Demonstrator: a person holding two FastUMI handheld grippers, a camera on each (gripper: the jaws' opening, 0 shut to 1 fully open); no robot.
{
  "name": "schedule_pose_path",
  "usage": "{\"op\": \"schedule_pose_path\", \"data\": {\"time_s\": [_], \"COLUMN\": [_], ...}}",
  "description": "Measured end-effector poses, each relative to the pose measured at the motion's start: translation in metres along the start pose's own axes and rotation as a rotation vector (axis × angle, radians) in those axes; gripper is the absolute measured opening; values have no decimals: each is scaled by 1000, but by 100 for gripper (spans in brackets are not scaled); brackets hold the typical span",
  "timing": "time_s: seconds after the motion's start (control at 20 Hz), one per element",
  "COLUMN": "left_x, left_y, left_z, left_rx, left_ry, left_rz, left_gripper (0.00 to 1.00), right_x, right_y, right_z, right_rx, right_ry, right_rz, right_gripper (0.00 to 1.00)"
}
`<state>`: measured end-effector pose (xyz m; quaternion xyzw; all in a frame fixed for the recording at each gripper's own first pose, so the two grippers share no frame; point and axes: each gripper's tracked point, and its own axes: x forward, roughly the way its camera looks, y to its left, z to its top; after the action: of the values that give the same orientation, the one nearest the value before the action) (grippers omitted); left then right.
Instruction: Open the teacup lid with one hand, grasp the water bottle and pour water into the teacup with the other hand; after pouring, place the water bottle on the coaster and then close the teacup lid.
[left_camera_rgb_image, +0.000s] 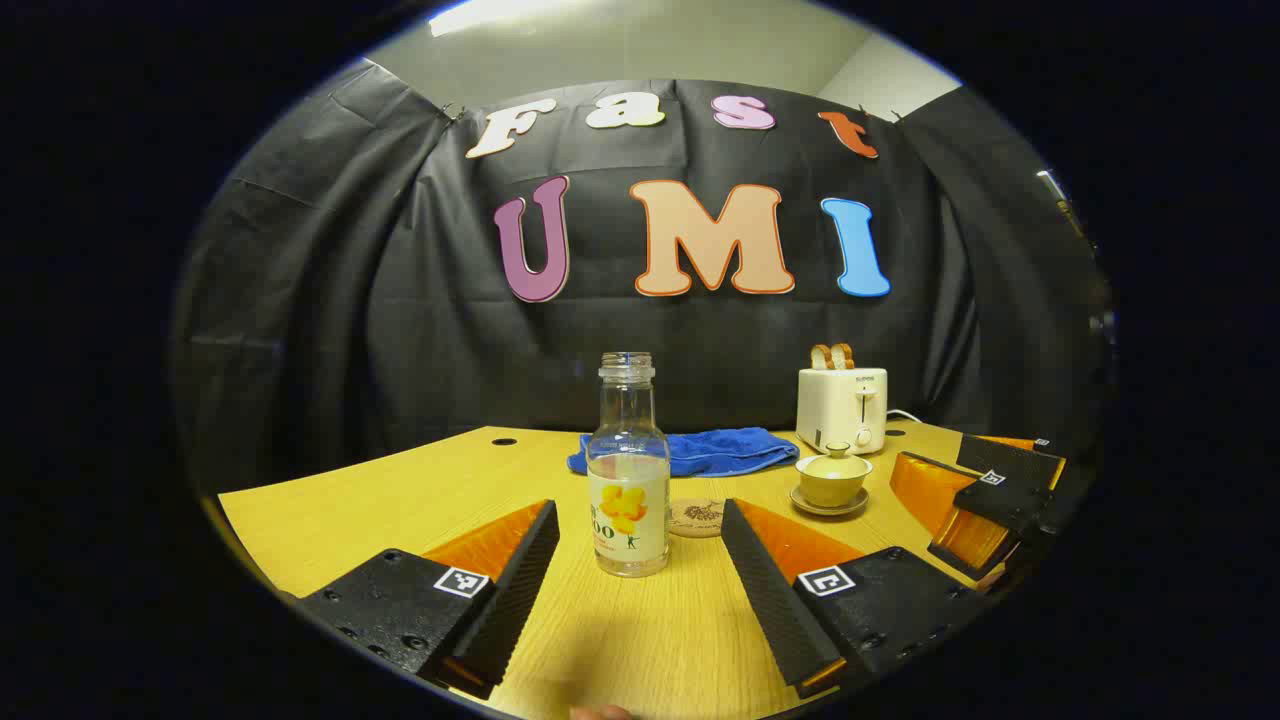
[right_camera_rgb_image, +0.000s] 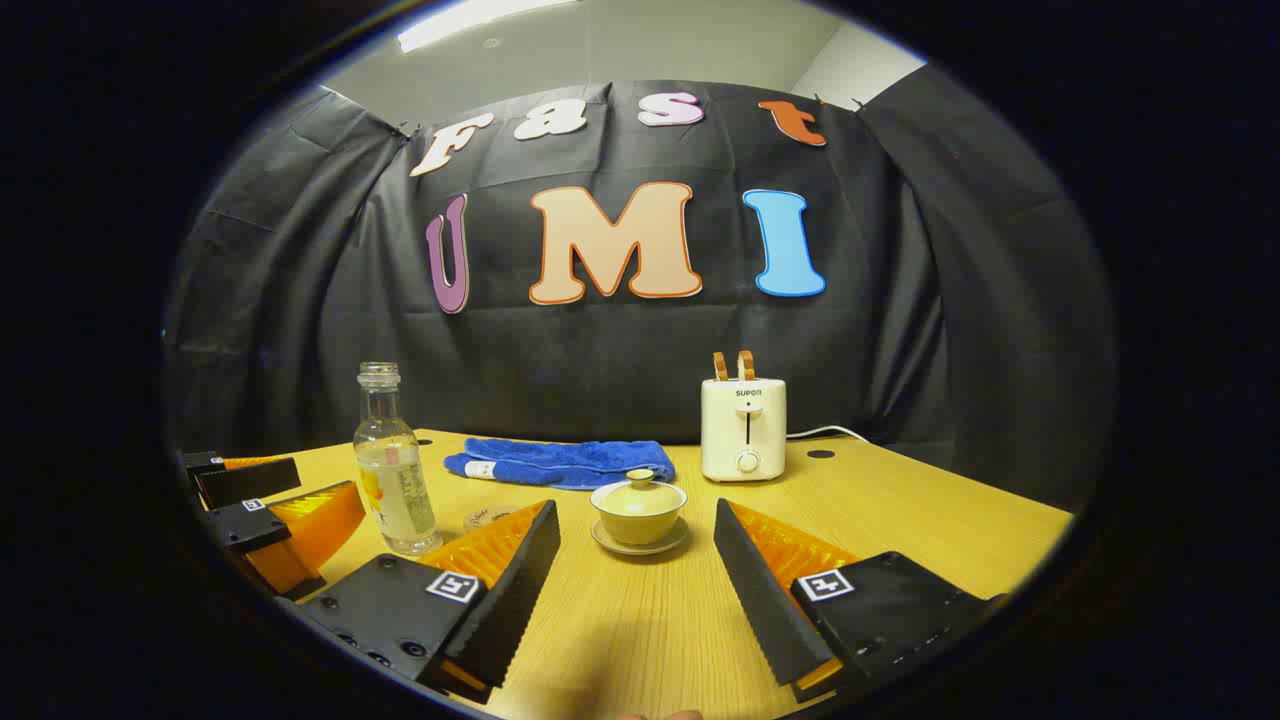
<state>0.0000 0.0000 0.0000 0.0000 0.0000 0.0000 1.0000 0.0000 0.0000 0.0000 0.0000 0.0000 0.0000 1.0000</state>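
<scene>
Both my grippers gape wide, holding nothing: left gripper (left_camera_rgb_image: 640, 560) frames the water bottle (left_camera_rgb_image: 628, 490) (uncapped), coaster (left_camera_rgb_image: 697, 517) just behind; right gripper (right_camera_rgb_image: 635, 575) faces the lidded teacup (right_camera_rgb_image: 638, 512) on the table (right_camera_rgb_image: 900, 520).

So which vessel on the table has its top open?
The water bottle: its neck is uncapped. The teacup has its lid on, sitting on a saucer.

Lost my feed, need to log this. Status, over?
Left gripper open, lined up on water bottle. Right gripper open, facing lidded teacup. Coaster behind bottle. Nothing in the way.
</scene>
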Motion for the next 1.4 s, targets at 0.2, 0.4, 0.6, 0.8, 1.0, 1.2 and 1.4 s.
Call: {"op": "schedule_pose_path", "data": {"time_s": [0.2, 0.4, 0.6, 0.8, 1.0, 1.2, 1.4], "left_x": [1, 1, 2, 1, 2, 2, 2], "left_y": [-1, -1, -1, -1, -2, -1, -5], "left_z": [1, -2, -2, -1, -1, -2, -2], "left_rx": [1, -1, -2, 0, 0, 0, -1], "left_ry": [-1, 5, 4, 3, 1, 1, 0], "left_rz": [0, 0, 0, 0, 1, 1, -12], "left_gripper": [96, 95, 96, 95, 96, 96, 96], "right_x": [0, 0, 0, 0, 0, 0, 12], "right_y": [0, 0, 0, 0, 0, 1, 4], "right_z": [0, 0, 0, 0, 0, 0, -1], "right_rx": [0, -1, -1, -1, -1, -1, -1], "right_ry": [1, 1, 1, 1, 1, 3, 2], "right_rz": [0, 0, 0, 1, 1, 5, 12], "right_gripper": [98, 98, 98, 98, 98, 98, 98]}}
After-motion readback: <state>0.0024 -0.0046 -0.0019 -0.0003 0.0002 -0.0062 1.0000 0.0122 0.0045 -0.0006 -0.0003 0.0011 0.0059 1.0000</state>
